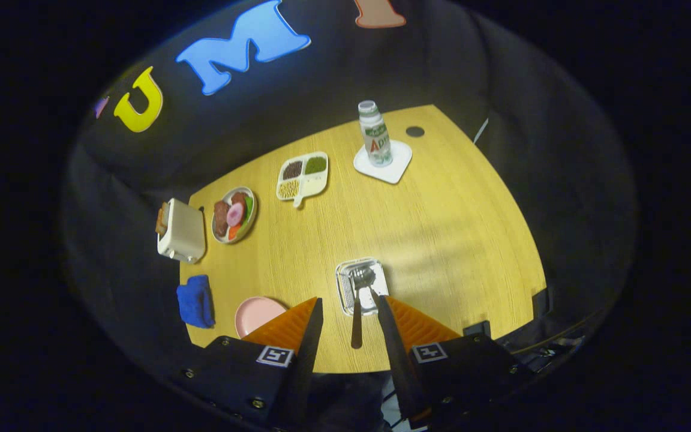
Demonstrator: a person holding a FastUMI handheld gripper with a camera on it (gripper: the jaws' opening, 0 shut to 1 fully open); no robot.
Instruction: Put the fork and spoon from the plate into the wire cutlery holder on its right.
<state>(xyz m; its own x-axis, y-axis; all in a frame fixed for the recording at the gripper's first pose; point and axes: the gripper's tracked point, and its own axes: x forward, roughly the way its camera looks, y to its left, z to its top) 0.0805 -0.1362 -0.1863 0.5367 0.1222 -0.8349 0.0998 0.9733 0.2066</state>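
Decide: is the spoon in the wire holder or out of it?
In. The spoon's bowl sits inside the holder; its handle sticks out between the open gripper jaws.

Gripper (348, 303) raised, pointing down, jaws parted

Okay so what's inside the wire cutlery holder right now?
A spoon lies in the wire cutlery holder, bowl inside, its dark handle sticking out between the open gripper fingers. The holder's near end is covered by the fingers, so a fork cannot be confirmed.
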